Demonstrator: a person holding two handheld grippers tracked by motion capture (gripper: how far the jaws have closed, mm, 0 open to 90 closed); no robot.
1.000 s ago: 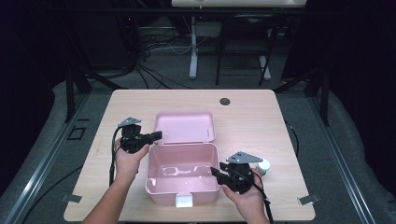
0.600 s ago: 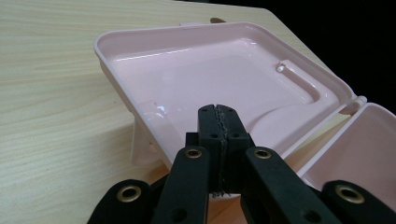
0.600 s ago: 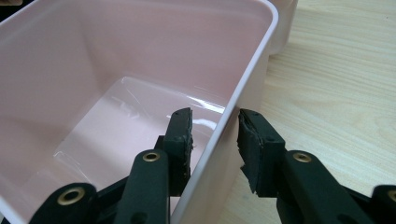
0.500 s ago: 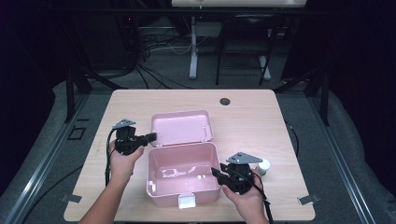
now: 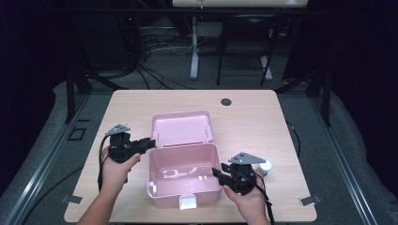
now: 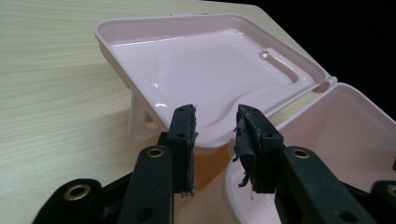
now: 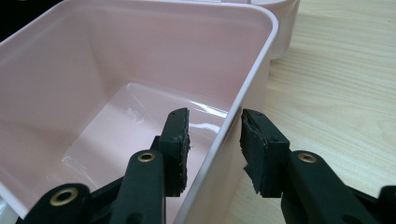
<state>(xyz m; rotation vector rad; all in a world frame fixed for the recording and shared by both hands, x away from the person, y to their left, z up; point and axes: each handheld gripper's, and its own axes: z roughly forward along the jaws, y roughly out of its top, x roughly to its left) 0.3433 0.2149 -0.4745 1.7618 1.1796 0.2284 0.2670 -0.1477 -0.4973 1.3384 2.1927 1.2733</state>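
Now my left gripper, jaws just opened, sits off the lid's edge; my right gripper straddles the pink box's wall, pads apart.

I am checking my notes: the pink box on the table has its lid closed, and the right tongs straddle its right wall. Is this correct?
Not quite: the lid of the pink box is open, lying back behind the box, as the high view shows. The rest holds: the right tongs straddle its right wall, with gaps at both pads.
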